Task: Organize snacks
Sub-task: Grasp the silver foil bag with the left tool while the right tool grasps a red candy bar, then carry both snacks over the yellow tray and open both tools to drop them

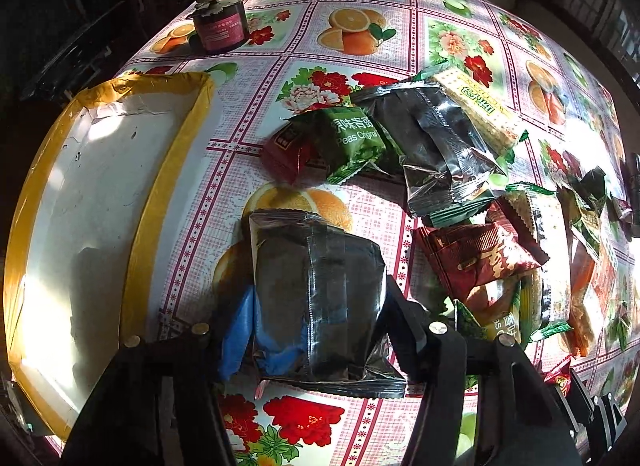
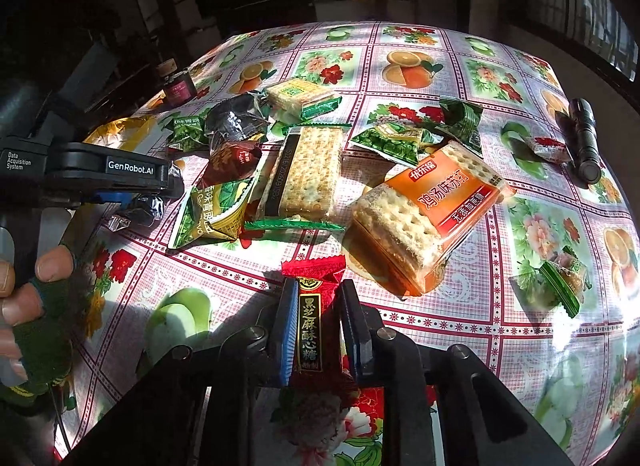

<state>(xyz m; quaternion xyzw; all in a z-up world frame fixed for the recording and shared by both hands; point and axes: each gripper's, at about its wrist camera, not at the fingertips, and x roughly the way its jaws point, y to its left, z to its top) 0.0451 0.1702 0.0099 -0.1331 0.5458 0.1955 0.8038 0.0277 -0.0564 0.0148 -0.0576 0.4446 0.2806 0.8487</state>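
Observation:
My left gripper is shut on a silver foil snack packet and holds it just above the flowered tablecloth. A white tray with yellow taped rim lies to its left. A heap of snack packets lies to the right. My right gripper is shut on a red candy packet with gold lettering, held low near the table's front. Ahead of it lie an orange cracker pack and a clear cracker pack. The left gripper shows at the left of the right wrist view.
A dark jar with a pink label and cork lid stands at the far left of the table. A black flashlight lies at the far right, next to a small red candy. A green packet lies alone at right.

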